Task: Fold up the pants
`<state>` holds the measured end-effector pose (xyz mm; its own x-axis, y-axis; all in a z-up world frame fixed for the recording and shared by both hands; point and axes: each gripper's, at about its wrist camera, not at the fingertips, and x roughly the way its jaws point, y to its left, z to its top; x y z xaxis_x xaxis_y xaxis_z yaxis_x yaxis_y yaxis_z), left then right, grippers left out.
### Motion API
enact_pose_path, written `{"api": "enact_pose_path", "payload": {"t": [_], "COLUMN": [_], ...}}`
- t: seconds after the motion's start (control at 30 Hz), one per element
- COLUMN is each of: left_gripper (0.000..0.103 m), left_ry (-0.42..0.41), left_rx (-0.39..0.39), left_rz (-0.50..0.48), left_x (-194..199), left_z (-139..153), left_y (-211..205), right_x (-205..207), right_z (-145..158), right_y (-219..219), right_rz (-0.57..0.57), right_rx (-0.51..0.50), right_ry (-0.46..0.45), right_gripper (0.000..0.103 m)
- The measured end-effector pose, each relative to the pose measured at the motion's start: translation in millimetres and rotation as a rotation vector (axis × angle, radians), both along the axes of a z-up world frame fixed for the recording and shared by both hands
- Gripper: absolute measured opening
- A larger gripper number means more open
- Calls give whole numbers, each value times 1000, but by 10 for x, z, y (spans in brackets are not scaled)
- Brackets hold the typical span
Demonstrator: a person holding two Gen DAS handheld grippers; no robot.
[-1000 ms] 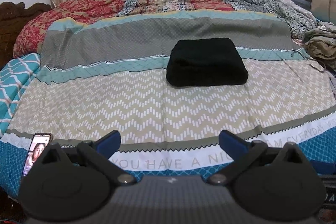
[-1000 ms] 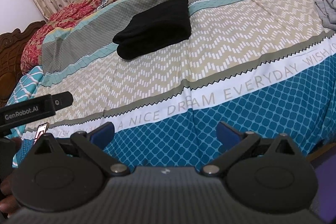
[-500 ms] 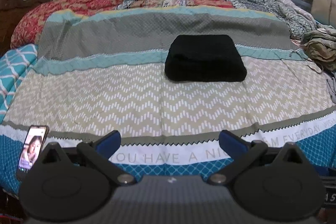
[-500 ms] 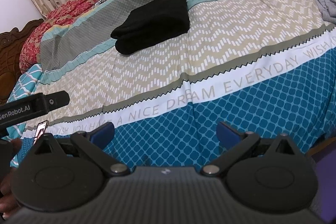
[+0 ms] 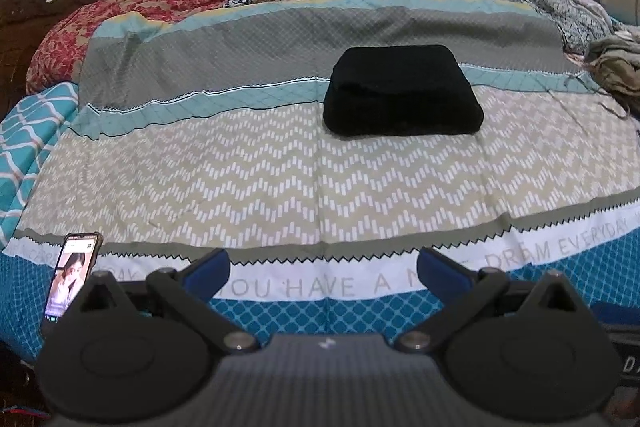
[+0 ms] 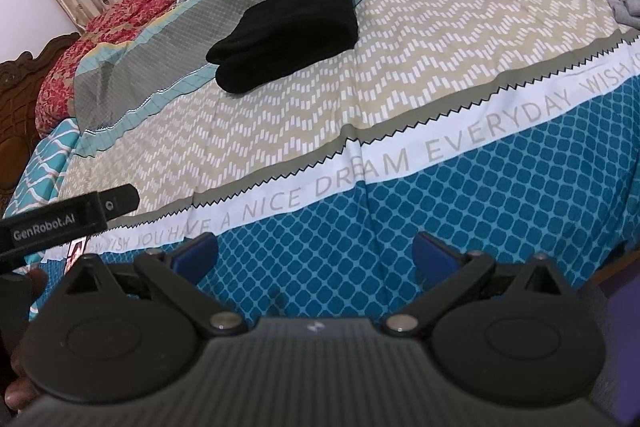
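Sitting folded on the bed (image 5: 280, 179), the black pants (image 5: 402, 93) are untouched; left gripper (image 5: 323, 277) and right gripper (image 6: 314, 253) both hang wide open, empty.

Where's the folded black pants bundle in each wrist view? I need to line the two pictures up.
Left wrist: folded black pants sit right of centre in the upper half, on the bedspread, straddling its teal stripe and chevron band.
Right wrist: folded black pants sit upper left of centre, seen at an angle.
Shared landmark: the white "HAVE A NICE DREAM" band, nearer than the pants in both.
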<state>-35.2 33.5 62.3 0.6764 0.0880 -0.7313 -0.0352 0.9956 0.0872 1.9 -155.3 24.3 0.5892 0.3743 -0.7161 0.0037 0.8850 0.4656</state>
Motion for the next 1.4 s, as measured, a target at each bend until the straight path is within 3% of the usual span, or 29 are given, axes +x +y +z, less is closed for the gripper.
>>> {"api": "enact_pose_path", "payload": {"t": [0.6, 0.93, 1.4], "left_gripper": [103, 103, 103], "left_ry": [8, 51, 73], "left_rx": [8, -20, -31], "left_rz": [-14, -30, -35], "left_x": [-5, -20, 7], "left_z": [-17, -34, -76], "left_y": [-10, -25, -13], "right_x": [5, -47, -44], "right_z": [-23, 98, 69], "right_y": [-8, 0, 20], "right_rz": [1, -18, -20], "right_rx": [9, -29, -26], "right_ry": [13, -65, -51], "right_gripper": [103, 103, 103]}}
